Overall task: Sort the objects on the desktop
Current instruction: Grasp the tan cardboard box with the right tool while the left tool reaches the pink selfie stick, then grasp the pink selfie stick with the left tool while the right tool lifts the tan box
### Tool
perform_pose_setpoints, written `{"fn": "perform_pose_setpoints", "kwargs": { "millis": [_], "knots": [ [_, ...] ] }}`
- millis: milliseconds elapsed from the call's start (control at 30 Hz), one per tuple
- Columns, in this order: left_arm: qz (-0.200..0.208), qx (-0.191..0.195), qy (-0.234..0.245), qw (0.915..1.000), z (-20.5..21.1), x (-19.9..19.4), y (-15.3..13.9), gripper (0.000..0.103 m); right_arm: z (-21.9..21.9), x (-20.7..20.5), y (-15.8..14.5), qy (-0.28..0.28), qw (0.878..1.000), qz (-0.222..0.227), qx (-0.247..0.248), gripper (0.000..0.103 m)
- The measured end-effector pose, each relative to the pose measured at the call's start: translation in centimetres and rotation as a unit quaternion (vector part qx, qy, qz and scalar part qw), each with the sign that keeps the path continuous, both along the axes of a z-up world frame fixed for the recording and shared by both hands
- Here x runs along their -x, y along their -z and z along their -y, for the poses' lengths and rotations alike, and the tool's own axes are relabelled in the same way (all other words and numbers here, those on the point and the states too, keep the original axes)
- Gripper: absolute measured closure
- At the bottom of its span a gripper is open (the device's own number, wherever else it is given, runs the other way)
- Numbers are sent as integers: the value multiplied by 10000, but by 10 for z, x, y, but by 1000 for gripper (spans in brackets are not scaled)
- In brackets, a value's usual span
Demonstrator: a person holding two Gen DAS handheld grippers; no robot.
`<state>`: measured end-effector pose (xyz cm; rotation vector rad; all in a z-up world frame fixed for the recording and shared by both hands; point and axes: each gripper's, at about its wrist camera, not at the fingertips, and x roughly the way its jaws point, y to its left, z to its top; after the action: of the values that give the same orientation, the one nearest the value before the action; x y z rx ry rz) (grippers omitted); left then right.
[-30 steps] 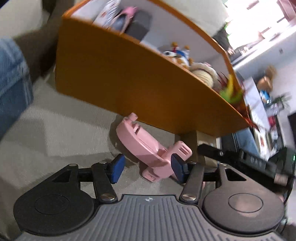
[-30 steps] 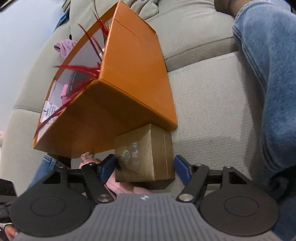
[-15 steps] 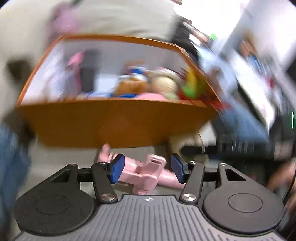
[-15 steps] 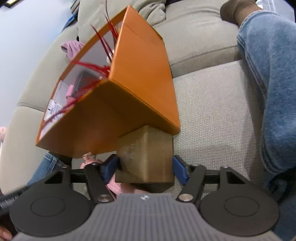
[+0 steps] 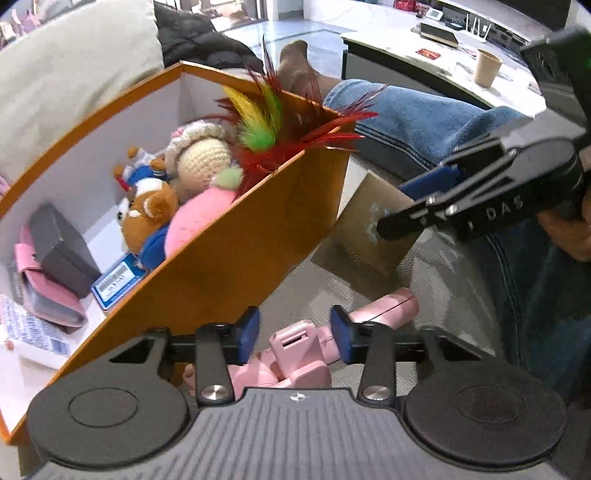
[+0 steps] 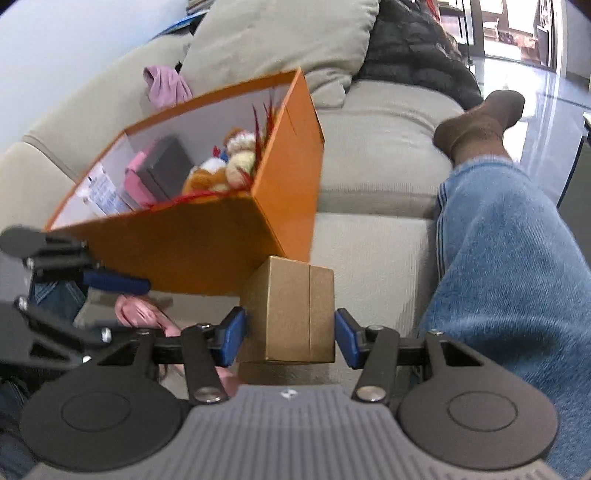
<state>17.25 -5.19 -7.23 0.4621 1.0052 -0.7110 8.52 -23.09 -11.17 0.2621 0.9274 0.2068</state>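
Observation:
An orange box [image 5: 221, 258] with white inner walls sits on the beige sofa, holding plush toys [image 5: 192, 173], feathers, a grey case and a pink wallet. A pink plastic gadget [image 5: 295, 343] lies on the seat in front of it. My left gripper [image 5: 293, 332] straddles the gadget's upright part; its jaws are closing, and a gap still shows at the left pad. My right gripper [image 6: 288, 334] is closing on a small gold box [image 6: 291, 310], pads against both its sides. The gold box [image 5: 365, 229] hangs tilted just above the seat beside the orange box [image 6: 184, 240].
A person's leg in blue jeans [image 6: 517, 258] with a brown sock [image 6: 476, 122] lies along the sofa to the right. A cushion [image 6: 277, 33] and a black jacket [image 6: 413, 48] rest behind the box. A counter with a paper cup [image 5: 487, 67] stands beyond.
My left gripper rolled and rose, so the orange box's inside now shows, and its jaws narrowed around the pink gadget. My right gripper closed on the gold box and lifted it.

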Motion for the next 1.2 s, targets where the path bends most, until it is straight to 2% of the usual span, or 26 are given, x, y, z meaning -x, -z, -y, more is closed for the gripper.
{"fn": "perform_pose_setpoints", "kwargs": {
  "millis": [33, 233, 333, 433, 567, 633, 767, 967, 1200],
  "knots": [
    [-69, -4, -56, 10000, 0, -1, 1, 72, 2, -1, 3, 28, 10000, -11, -40, 48],
    [22, 56, -435, 9990, -6, 15, -2, 73, -2, -2, 1, 27, 10000, -17, 39, 48],
    [-71, -71, -724, 9973, -9, 27, -2, 73, -5, -1, 0, 43, 10000, -11, 85, 48],
    [-317, -249, -1253, 9913, -19, 37, -3, 73, -9, 2, -2, 17, 9998, -33, 173, 48],
    [-613, -149, -2025, 9773, -43, 48, -3, 73, -15, 7, -3, -93, 9993, 3, 374, 48],
    [-636, -113, -2121, 9751, -49, 53, -4, 73, -19, 9, -3, -137, 9988, 49, 474, 48],
    [-737, -48, -1945, 9781, -52, 51, -4, 73, -20, 10, -1, -164, 9984, 119, 529, 48],
    [-821, -95, -1040, 9911, -51, 50, -6, 68, -8, 11, 3, -14, 9997, 119, 202, 48],
    [-803, -21, -512, 9955, -51, 53, -5, 71, -16, 11, -1, -149, 9991, 223, 340, 48]
  ]
}}
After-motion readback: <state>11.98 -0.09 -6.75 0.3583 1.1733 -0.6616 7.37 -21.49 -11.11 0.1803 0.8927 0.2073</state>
